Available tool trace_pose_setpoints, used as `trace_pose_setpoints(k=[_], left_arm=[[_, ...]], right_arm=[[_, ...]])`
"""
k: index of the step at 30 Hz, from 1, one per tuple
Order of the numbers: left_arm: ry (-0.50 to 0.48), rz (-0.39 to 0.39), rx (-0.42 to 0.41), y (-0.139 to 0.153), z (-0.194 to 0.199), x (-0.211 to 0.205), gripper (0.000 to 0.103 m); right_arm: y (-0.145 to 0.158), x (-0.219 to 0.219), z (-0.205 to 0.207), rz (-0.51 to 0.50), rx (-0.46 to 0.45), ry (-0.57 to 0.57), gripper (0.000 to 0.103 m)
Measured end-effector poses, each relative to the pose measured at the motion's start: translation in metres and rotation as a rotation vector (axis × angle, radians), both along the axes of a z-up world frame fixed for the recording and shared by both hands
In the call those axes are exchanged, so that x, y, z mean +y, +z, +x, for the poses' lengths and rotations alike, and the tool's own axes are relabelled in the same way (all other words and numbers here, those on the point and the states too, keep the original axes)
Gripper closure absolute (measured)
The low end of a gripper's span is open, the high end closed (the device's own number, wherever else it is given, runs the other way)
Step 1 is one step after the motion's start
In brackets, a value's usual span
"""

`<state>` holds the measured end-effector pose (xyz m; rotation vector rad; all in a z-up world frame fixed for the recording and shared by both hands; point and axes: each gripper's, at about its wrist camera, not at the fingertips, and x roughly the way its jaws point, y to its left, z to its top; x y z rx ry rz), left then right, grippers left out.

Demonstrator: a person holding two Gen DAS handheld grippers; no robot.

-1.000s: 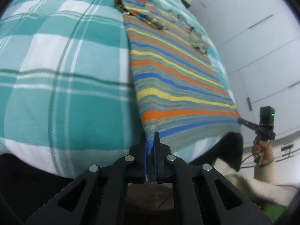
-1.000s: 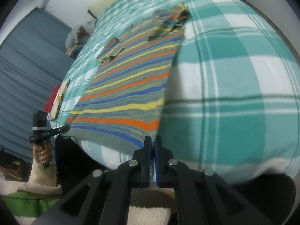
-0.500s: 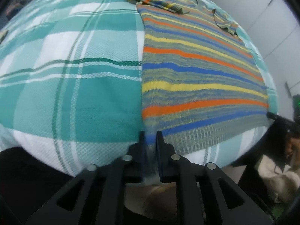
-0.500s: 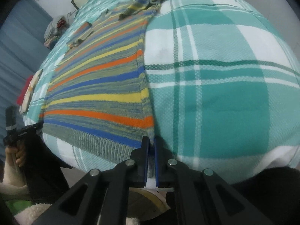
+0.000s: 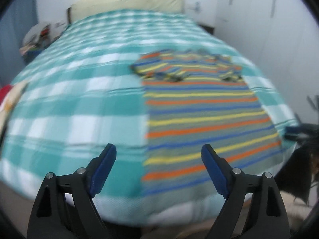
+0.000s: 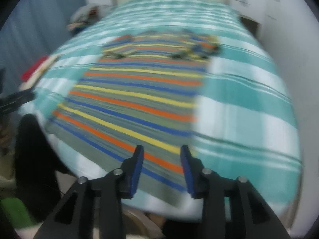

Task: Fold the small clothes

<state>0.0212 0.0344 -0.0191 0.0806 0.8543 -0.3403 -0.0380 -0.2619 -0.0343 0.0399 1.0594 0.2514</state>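
Observation:
A striped knit sweater (image 5: 199,109) in grey, orange, yellow and blue lies flat on the teal plaid bedspread (image 5: 79,99), its sleeves folded in at the far end. Its hem reaches the near bed edge. My left gripper (image 5: 158,155) hovers over the hem's left corner, its jaws opening wide with nothing pressed between them. In the right wrist view the same sweater (image 6: 139,91) spreads ahead. My right gripper (image 6: 161,155) hangs above the hem's right corner, jaws opening, the pads clear of the cloth. Both views are blurred by motion.
A cream headboard (image 5: 127,2) and white wardrobe doors (image 5: 269,20) stand beyond the bed. Clutter (image 5: 35,41) lies at the far left. A red and cream item (image 6: 37,69) rests on the bed's left edge. The other gripper (image 6: 14,101) shows at the left.
Both grippers have let go of the sweater's hem corners and opened. Both have lifted and tipped up, so the whole bed and headboard now show.

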Motion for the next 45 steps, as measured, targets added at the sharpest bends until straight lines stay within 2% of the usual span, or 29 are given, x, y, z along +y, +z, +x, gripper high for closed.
trace_pose_setpoints(k=[3,4,5,7,9,12,14,16,18,20,21,23,24,25,26,28,30,32,35,38,43,45], left_arm=[[-0.019,-0.023,0.068,-0.035,0.016,-0.021,0.012],[-0.028,-0.014,0.097,-0.051,0.02,-0.027,0.012],[-0.027,0.014,0.108,-0.065,0.022,-0.031,0.012],[-0.019,0.065,0.094,-0.083,0.02,-0.033,0.013],[-0.018,0.053,0.038,-0.086,0.01,-0.031,0.01],[-0.003,0.019,0.016,-0.083,0.01,-0.032,0.01],[0.011,0.003,0.006,-0.081,0.015,-0.034,0.01],[0.021,0.005,0.001,-0.082,0.017,-0.033,0.01],[0.034,0.022,-0.001,-0.084,0.013,-0.03,0.01],[0.042,0.021,0.0,-0.087,0.012,-0.026,0.009],[0.042,0.017,-0.001,-0.087,0.011,-0.025,0.009],[0.041,0.021,-0.007,-0.088,0.01,-0.025,0.008],[0.04,0.029,-0.009,-0.089,0.01,-0.026,0.007],[0.039,0.036,-0.01,-0.09,0.01,-0.027,0.007],[0.036,0.044,-0.012,-0.09,0.01,-0.028,0.007],[0.034,0.049,-0.015,-0.09,0.01,-0.028,0.007],[0.036,0.042,-0.015,-0.092,0.009,-0.027,0.006],[0.04,0.039,-0.011,-0.093,0.011,-0.028,0.004],[0.048,0.033,-0.009,-0.094,0.013,-0.029,0.002],[0.052,0.034,-0.01,-0.095,0.015,-0.031,0.001],[0.053,0.041,-0.012,-0.094,0.013,-0.032,0.001],[0.052,0.043,-0.015,-0.094,0.011,-0.031,0.001]], right_arm=[[-0.037,0.02,0.015,-0.01,0.078,0.055,0.057],[-0.055,0.019,0.017,-0.021,0.158,0.066,0.057],[-0.059,0.015,0.016,-0.023,0.189,0.073,0.057],[-0.045,0.007,0.012,-0.043,0.212,0.112,0.057],[-0.02,0.0,0.017,-0.136,0.169,0.139,0.057],[0.024,-0.009,0.044,-0.301,0.004,0.178,0.051],[0.04,-0.005,0.076,-0.423,-0.147,0.246,0.031],[0.037,0.005,0.105,-0.484,-0.214,0.318,0.024],[0.017,0.015,0.143,-0.536,-0.227,0.394,0.024],[-0.008,0.022,0.178,-0.597,-0.221,0.41,0.026],[-0.018,0.021,0.19,-0.628,-0.218,0.401,0.027],[-0.044,0.012,0.219,-0.686,-0.201,0.349,0.044],[-0.052,0.004,0.233,-0.658,-0.161,0.322,0.053],[-0.057,-0.003,0.245,-0.599,-0.105,0.284,0.088],[-0.052,-0.017,0.253,-0.527,-0.087,0.214,0.095],[-0.029,-0.054,0.256,-0.404,-0.117,0.074,0.096],[0.006,-0.125,0.25,-0.283,-0.152,-0.145,0.096],[0.032,-0.194,0.231,-0.197,-0.169,-0.337,0.096],[0.05,-0.273,0.2,-0.133,-0.153,-0.54,0.096],[0.044,-0.317,0.18,-0.083,-0.079,-0.631,0.096],[0.019,-0.335,0.153,0.047,0.004,-0.723,0.096],[0.009,-0.337,0.136,0.064,0.007,-0.748,0.096]])
